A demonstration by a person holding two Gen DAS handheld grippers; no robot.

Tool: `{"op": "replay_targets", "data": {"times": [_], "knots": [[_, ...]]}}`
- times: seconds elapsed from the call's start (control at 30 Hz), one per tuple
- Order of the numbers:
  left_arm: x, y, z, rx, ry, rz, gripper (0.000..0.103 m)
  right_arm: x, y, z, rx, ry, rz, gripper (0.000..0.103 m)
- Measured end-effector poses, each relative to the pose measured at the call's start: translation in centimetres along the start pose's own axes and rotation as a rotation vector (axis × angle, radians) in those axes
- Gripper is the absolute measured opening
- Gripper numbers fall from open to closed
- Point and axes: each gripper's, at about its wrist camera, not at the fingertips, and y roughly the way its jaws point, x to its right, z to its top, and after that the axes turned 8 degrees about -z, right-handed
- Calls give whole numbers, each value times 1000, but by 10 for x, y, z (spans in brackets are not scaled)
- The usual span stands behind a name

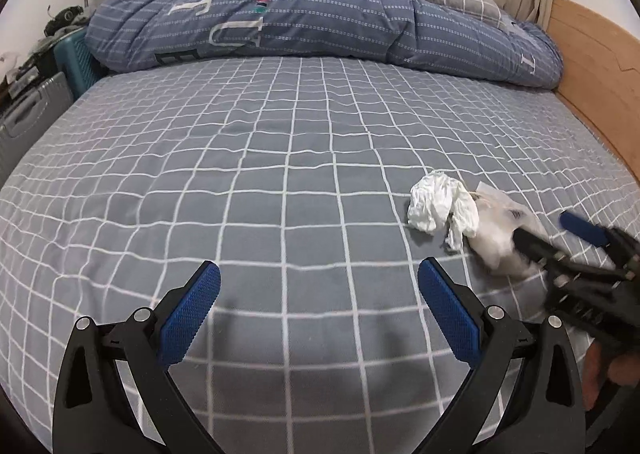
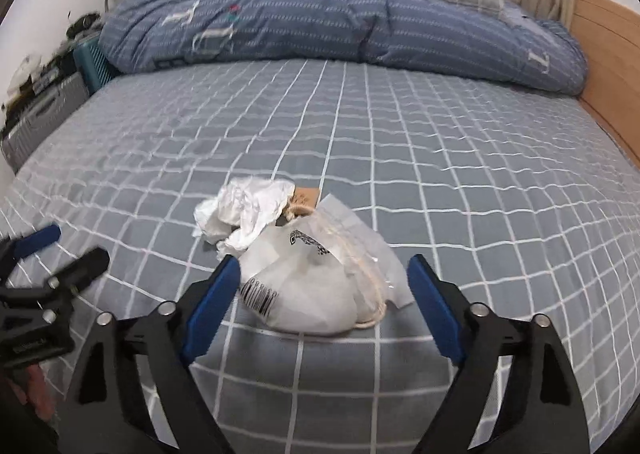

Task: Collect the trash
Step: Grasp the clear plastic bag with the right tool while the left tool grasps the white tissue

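Grey white-checked cloth bedsheet (image 2: 440, 158): matt, soft weave. Crumpled white paper tissue (image 2: 248, 210): matt, creased. Translucent white plastic bag (image 2: 308, 294): slightly glossy, wrinkled. Blue quilted cloth duvet (image 1: 320, 22): matt. Wooden bed frame (image 1: 592, 66): smooth, satin. Blue gripper pads (image 1: 192, 318): knurled rubbery texture; black arms matt plastic.
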Motion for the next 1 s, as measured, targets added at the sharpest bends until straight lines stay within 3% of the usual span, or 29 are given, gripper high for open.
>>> {"op": "replay_targets", "data": {"times": [0.07, 0.2, 0.3, 0.77, 1.0], "knots": [[3, 5, 3, 1, -3, -3, 97, -1, 11, -3, -29, -8, 24, 69], [14, 15, 6, -1, 5, -11, 97, -3, 22, -10, -50, -25, 59, 36], [24, 22, 7, -5, 18, -17, 97, 3, 18, -11, -35, -11, 76, 24], [78, 73, 44, -1, 83, -79, 96, 78, -43, 3, 79, 67, -23, 23], [87, 104, 45, -63, 82, -99, 77, 88, -35, 4, 66, 91, -15, 23]]}}
